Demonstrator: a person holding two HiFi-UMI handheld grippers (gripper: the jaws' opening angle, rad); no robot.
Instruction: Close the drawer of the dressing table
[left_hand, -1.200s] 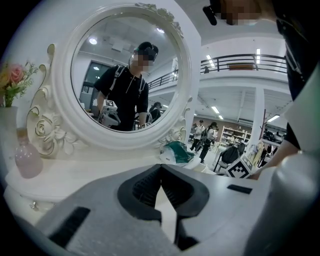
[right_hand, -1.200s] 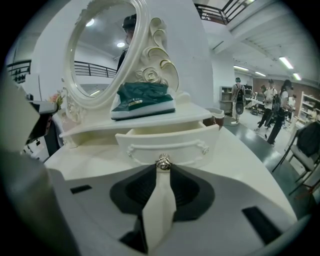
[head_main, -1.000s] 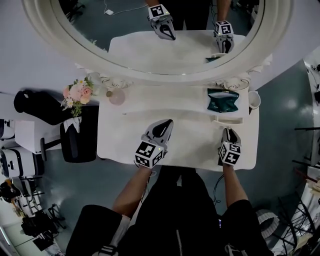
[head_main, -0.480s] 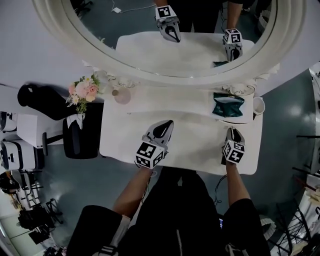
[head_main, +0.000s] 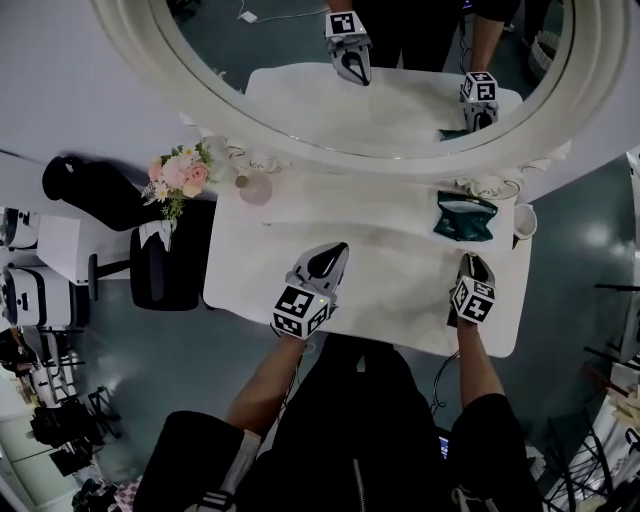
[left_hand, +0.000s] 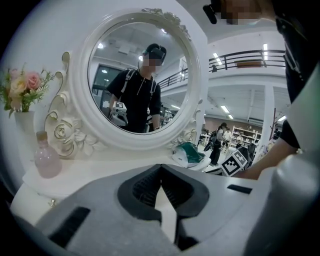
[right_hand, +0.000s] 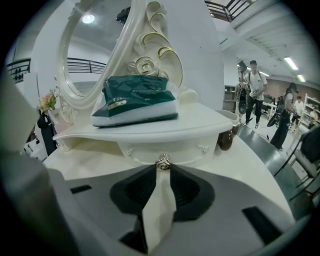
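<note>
Right gripper view: right tongs (right_hand: 163, 167) pinch drawer knob (right_hand: 163, 161), tilted down; left tongs (left_hand: 160, 168) closed.

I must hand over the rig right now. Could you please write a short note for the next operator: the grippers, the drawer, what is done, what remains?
Left gripper: jaws together, empty, above the dressing table top.
Right gripper: closed on the drawer knob.
Drawer: under the right shelf that bears the green packet.
Done: knob gripped; the drawer looks nearly in, but I cannot tell if it is fully shut.
Left: probably push until it seats, then release.
</note>
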